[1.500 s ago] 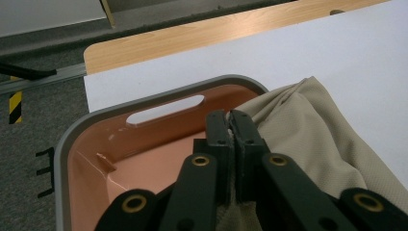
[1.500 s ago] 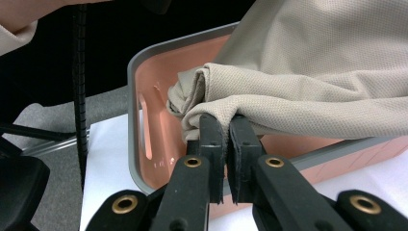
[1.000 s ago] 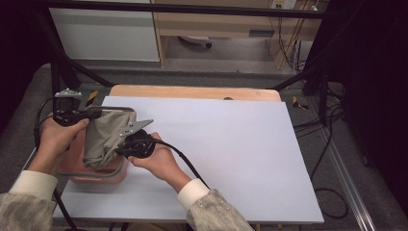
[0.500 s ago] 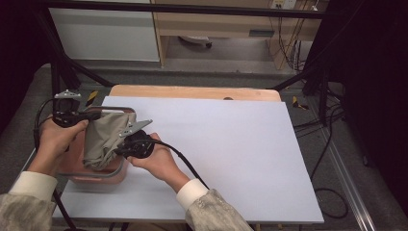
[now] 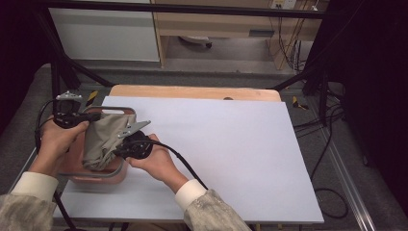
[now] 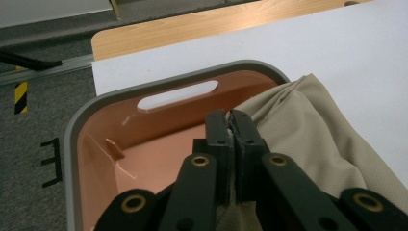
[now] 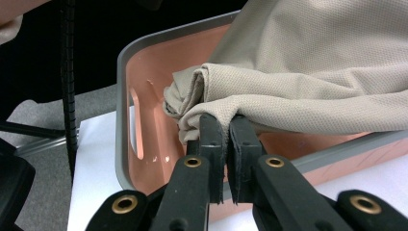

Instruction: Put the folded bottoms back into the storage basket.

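A beige cloth [image 5: 105, 137] hangs bunched over a salmon-pink bin [image 5: 74, 161] with a grey rim at the table's near left. My left gripper [image 5: 98, 117] is shut on the cloth's far edge; in the left gripper view its jaws [image 6: 232, 126] pinch the fabric [image 6: 317, 139] above the bin's inside [image 6: 159, 144]. My right gripper [image 5: 115, 150] is shut on the cloth's near edge. In the right gripper view its jaws [image 7: 226, 127] clamp a folded hem of the cloth [image 7: 308, 67] above the bin's rim [image 7: 120, 110].
The white table top [image 5: 231, 149] stretches to the right of the bin, with a wooden strip [image 5: 192, 92] along its far edge. Black frame legs [image 5: 62, 72] and cables [image 5: 332, 144] stand around the table. The bin has a handle slot [image 6: 178, 95] in its far wall.
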